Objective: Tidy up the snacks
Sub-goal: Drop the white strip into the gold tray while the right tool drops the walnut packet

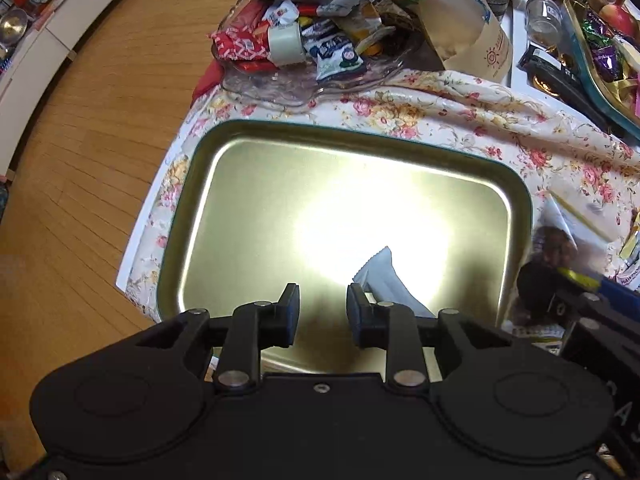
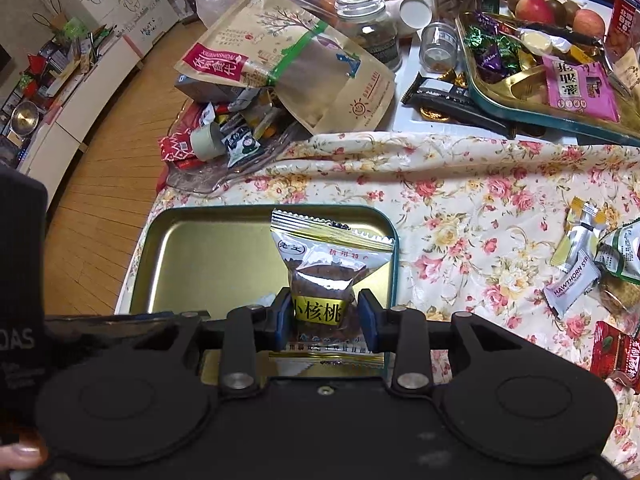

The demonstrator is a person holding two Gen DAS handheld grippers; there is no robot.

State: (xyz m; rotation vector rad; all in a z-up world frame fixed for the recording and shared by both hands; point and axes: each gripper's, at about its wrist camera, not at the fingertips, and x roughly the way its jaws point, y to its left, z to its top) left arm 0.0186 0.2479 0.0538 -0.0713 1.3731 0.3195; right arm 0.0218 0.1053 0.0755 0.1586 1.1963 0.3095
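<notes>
The walnut snack packet (image 2: 320, 280) stands upright, pinched at its yellow label between the blue pads of the right gripper (image 2: 325, 316), which grasps it over the near right part of the gold tin tray (image 2: 192, 256). That tray lies at the near left corner of the floral tablecloth (image 2: 460, 184). The left gripper (image 1: 322, 310) hangs level over the same tray's near edge, its jaws parted with nothing between them; a pale wrapper (image 1: 384, 276) lies on the tray just beyond its right finger. More wrapped snacks (image 2: 576, 276) lie scattered toward the cloth's right edge. A glass dish (image 2: 212, 176) heaped with packets sits past the tray, at the cloth's far left edge.
</notes>
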